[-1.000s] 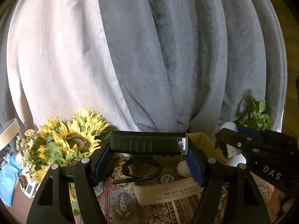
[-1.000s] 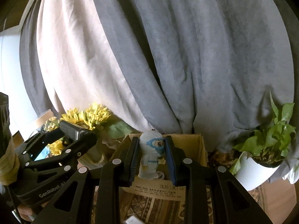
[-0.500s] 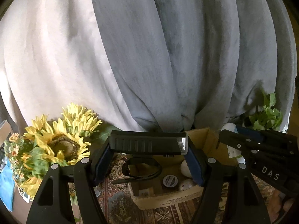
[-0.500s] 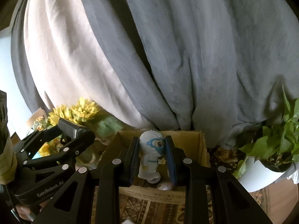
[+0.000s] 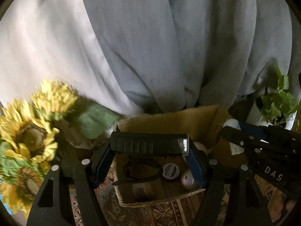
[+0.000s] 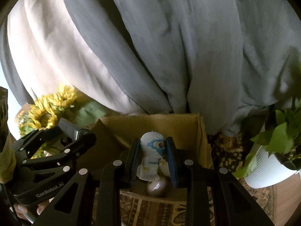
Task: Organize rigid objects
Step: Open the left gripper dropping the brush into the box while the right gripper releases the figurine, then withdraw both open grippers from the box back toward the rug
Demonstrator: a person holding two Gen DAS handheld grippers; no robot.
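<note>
Hovering over an open cardboard box (image 5: pixel 169 120), both grippers carry something. The left gripper (image 5: pixel 150 150) is clamped across the ends of a long black flashlight (image 5: pixel 148 145), held crosswise above the box. The right gripper (image 6: pixel 152 160) is squeezed tight on a small white figurine with blue goggles (image 6: pixel 153 154), upright between the pads, just above the box's near wall. Inside the box lie a black strap (image 5: pixel 139 171), a round white cap (image 5: pixel 170 170) and a pale ball (image 5: pixel 186 179) at about five o'clock from the flashlight. Sunflowers (image 5: pixel 32 137) stand at nine o'clock of the box, a potted plant (image 6: pixel 272 150) at three o'clock. Grey and white curtains (image 5: pixel 150 47) hang behind.
</note>
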